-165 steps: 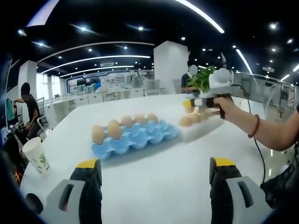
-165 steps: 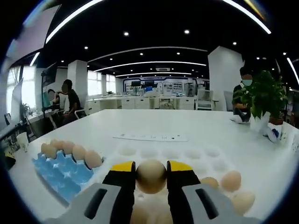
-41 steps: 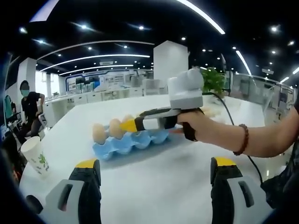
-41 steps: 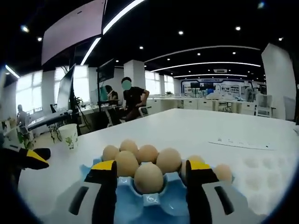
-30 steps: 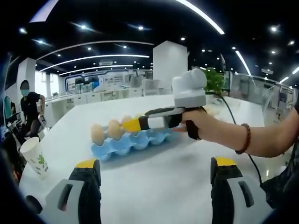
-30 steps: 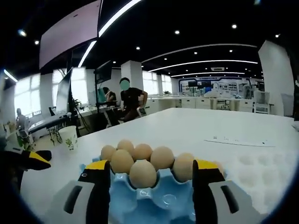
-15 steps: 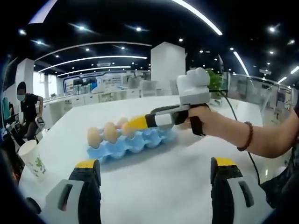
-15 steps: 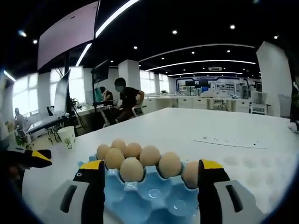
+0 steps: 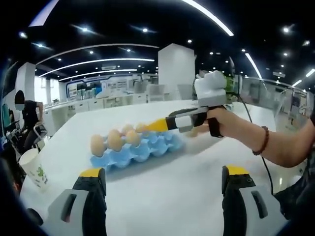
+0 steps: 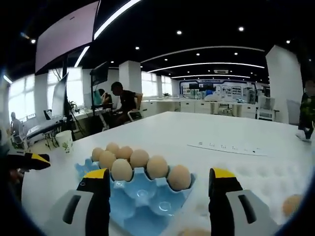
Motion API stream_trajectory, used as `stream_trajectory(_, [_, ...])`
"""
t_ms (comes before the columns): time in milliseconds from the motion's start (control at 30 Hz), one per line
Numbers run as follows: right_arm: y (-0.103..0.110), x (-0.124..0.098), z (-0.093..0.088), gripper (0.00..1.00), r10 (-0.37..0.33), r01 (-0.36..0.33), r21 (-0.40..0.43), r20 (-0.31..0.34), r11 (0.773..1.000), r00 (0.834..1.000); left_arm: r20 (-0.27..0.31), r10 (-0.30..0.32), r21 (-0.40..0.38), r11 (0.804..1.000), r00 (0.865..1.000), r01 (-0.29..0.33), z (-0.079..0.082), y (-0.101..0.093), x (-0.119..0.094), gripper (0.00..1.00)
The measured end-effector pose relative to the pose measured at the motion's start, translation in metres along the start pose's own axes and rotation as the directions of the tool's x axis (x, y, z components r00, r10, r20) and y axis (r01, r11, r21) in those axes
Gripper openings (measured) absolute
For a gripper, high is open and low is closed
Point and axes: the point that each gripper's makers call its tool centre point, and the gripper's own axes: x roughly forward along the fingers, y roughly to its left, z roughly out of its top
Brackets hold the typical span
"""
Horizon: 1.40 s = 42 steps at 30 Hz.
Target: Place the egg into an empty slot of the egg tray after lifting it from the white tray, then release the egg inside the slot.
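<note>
The blue egg tray [image 10: 147, 201] lies just under my right gripper [image 10: 157, 173], which is open with nothing between its jaws. Several brown eggs sit in its slots; the nearest egg [image 10: 121, 169] rests in a front slot, free of the jaws. To the right is the white tray [image 10: 261, 179] with an egg [image 10: 294, 204] at its far edge. In the left gripper view the blue egg tray [image 9: 142, 150] sits mid-table, and a hand holds the right gripper [image 9: 160, 125] above its right half. My left gripper [image 9: 163, 172] is open and held low over bare table.
A paper cup [image 9: 33, 167] stands at the table's left edge, also the paper cup [image 10: 64, 140] in the right gripper view. A paper strip [image 10: 229, 147] lies farther back on the white table [image 9: 167, 196]. People sit at desks behind. My left gripper's yellow tip [image 10: 30, 160] shows at the left.
The right gripper carried an egg from the white tray to the blue tray, opened and left it in a front slot. It has since drawn back to the right.
</note>
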Motion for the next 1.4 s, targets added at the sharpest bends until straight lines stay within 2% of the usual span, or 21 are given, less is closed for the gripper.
stream_trajectory(167, [-0.012, -0.009, 0.0, 0.85, -0.022, 0.022, -0.009, 0.002, 1.0, 1.0, -0.001, 0.004, -0.003, 1.0, 1.0, -0.004, 0.0, 0.0, 0.001, 1.0])
stream_trajectory(467, [-0.039, -0.028, -0.007, 0.84, -0.063, 0.063, 0.05, 0.0, 0.997, 0.998, 0.001, 0.002, -0.012, 1.0, 1.0, -0.002, 0.0, -0.002, 0.004, 1.0])
stream_trajectory(700, [-0.061, -0.044, -0.007, 0.84, -0.105, 0.105, 0.06, 0.007, 0.993, 0.994, 0.002, -0.005, -0.013, 1.0, 1.0, 0.005, 0.0, -0.004, 0.007, 1.0])
stream_trajectory(1000, [-0.078, -0.054, -0.013, 0.83, -0.139, 0.14, 0.028, -0.012, 0.99, 0.99, -0.001, -0.004, -0.015, 1.0, 1.0, 0.004, -0.001, -0.004, 0.009, 1.0])
stream_trajectory(1400, [-0.109, -0.073, -0.015, 0.82, -0.187, 0.188, 0.039, -0.012, 0.981, 0.982, 0.0, -0.002, -0.015, 1.0, 1.0, 0.002, 0.001, -0.002, 0.012, 1.0])
